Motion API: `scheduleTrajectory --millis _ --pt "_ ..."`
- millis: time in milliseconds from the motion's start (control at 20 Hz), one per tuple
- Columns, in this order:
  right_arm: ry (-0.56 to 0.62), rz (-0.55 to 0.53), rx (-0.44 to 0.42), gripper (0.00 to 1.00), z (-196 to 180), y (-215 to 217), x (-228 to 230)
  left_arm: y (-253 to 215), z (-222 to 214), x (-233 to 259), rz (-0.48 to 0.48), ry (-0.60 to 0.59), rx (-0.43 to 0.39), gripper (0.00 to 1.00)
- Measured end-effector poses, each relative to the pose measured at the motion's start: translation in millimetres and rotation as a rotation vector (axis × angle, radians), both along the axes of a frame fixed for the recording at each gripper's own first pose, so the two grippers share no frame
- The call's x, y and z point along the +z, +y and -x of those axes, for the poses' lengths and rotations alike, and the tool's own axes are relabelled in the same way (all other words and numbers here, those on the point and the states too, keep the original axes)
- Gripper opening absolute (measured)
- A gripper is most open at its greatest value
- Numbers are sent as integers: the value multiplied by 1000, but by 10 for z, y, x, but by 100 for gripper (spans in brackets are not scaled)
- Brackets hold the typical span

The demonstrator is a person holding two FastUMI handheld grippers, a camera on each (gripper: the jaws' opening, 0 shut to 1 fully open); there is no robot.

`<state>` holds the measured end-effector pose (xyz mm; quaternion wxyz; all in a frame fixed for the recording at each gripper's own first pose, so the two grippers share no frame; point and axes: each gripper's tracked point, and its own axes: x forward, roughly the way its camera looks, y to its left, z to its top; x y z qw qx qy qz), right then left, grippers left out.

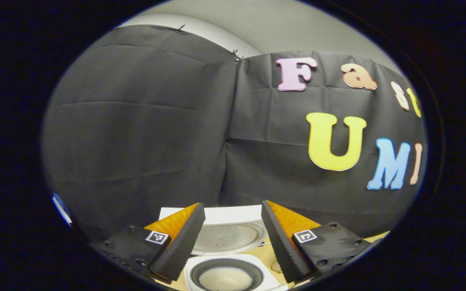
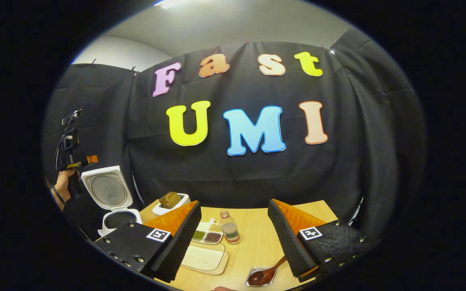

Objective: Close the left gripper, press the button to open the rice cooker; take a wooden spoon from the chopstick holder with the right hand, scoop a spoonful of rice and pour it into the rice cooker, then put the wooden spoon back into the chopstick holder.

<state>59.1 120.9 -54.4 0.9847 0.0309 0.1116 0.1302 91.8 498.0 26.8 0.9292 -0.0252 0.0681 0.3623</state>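
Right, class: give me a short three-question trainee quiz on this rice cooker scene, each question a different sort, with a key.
1. True or false: the rice cooker has its lid shut.
2. Multiple choice: the wooden spoon lies with its bowl in A) a small metal tray, B) the cooker's pot, C) the bottle.
3. Fill in: beside the bottle stands a divided dish holding small heaps of ____.

Key:
1. False; the lid stands up and the pot shows.
2. A, the metal tray.
3. Grains or beans.
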Motion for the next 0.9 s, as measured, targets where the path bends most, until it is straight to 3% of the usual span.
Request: scheduleTrajectory --millis 100,500,650,900 --pt "9 7 -12 100 -41 -23 -46 163 -168 -18 21 2 20 100" --pt "63 23 -44 100 -168 -84 -215 850 -685 -527 87 128 96 96" --pt "67 34 -42 100 -189 -88 -228 850 -623 -605 55 176 122 92" --pt "67 -2 -33 100 -191 -29 -198 719 -553 -587 64 164 99 96"
